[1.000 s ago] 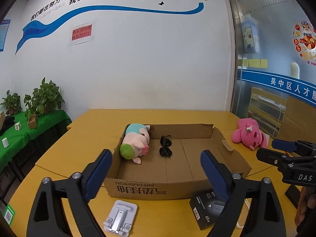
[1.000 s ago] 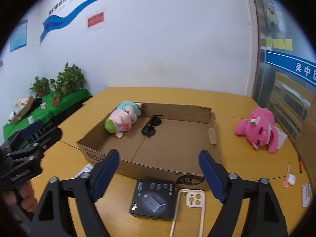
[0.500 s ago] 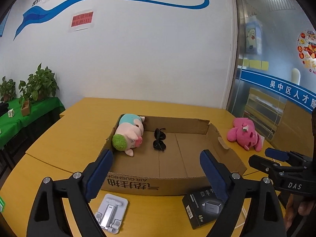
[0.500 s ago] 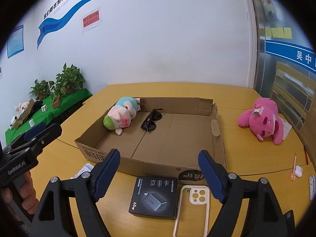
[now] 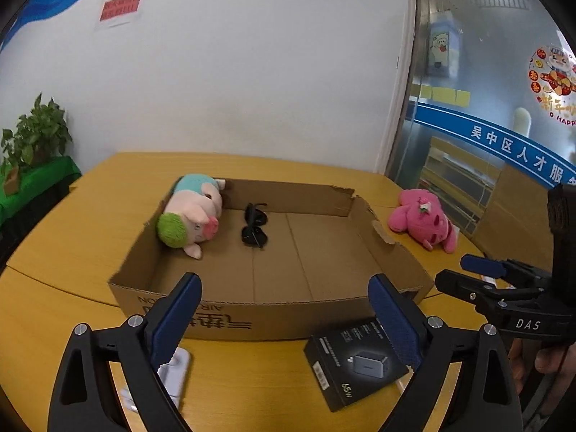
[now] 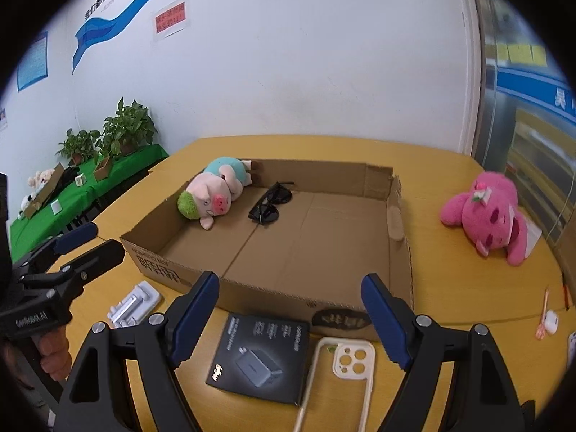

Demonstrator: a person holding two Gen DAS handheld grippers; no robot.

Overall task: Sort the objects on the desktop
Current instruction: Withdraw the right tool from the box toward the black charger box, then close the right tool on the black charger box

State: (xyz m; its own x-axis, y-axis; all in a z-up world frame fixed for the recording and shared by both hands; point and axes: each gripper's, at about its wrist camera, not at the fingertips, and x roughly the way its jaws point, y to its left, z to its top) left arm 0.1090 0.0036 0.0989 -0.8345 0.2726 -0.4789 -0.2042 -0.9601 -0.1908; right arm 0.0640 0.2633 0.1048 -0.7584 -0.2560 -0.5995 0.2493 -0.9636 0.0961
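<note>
Claws left (image 5: 284,315) and right (image 6: 289,318) both spread empty, phone case (image 6: 342,370) visible only from right wrist.

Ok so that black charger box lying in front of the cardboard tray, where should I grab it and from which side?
Judging by its pose, grip the black charger box across its two long edges, coming straight down from above with the right gripper, which is open and nearest. It lies flat on the table, so its thin sides are the only faces the fingers can pinch. Keep clear of the phone case alongside.
</note>
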